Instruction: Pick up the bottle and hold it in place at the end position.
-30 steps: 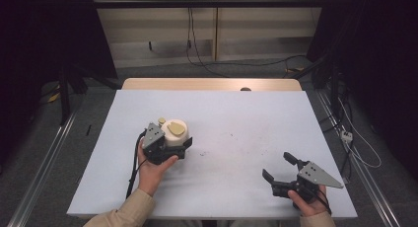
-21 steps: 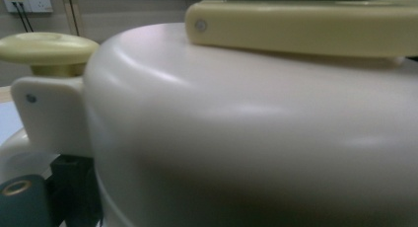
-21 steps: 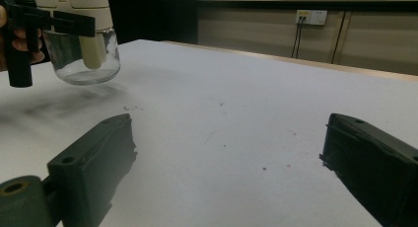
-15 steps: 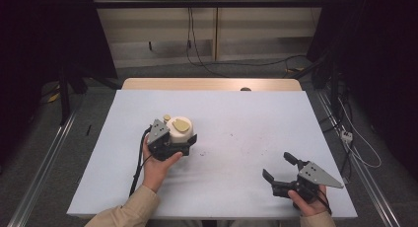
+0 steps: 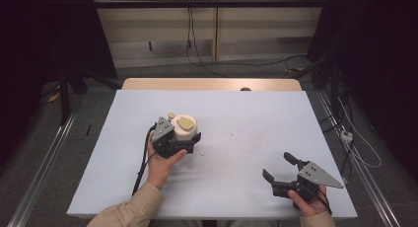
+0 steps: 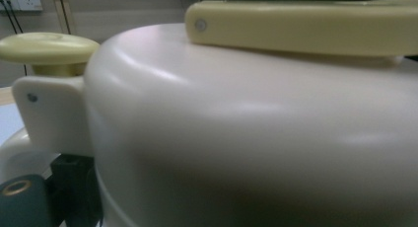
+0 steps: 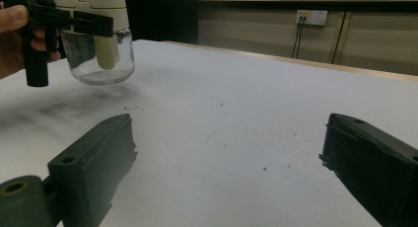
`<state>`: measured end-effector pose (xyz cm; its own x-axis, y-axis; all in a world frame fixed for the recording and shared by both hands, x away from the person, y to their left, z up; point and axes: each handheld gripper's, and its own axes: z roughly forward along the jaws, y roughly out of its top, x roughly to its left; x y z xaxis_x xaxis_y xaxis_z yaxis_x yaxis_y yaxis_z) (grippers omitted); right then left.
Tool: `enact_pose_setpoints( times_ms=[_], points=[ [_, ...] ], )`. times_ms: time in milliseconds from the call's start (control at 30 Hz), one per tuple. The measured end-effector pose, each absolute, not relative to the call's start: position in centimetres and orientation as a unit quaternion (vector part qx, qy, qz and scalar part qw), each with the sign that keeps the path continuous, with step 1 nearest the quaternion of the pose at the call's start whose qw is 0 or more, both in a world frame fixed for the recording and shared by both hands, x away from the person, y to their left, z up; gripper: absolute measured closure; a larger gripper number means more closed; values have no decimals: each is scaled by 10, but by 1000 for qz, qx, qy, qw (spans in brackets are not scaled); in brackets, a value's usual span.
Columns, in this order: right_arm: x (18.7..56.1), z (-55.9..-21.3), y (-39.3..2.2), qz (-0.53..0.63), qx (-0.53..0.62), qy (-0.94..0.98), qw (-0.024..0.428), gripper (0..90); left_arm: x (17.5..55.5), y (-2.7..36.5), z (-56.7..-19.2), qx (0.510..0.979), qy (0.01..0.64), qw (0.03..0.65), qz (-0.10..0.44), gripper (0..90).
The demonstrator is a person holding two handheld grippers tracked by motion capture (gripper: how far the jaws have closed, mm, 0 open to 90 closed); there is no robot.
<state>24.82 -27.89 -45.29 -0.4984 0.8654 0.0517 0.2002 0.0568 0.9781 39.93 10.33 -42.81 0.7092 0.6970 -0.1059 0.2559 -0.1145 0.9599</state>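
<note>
above white table (image 5: 236, 113), left gripper (image 5: 190, 141) grips lifted jar (image 5: 183, 127)

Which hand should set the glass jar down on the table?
Left, I think. The left gripper already clamps the jar around its cream lid, lifted off the table. The right gripper is open, far from it.
</note>
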Motion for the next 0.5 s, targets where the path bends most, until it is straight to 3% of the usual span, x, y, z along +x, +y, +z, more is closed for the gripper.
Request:
enact_pose_setpoints(
  times_ms=[500],
  points=[
    [248,-453,-279,557,402,662,299,50,406,93,-429,725,327,576,188,61]
  ],
)
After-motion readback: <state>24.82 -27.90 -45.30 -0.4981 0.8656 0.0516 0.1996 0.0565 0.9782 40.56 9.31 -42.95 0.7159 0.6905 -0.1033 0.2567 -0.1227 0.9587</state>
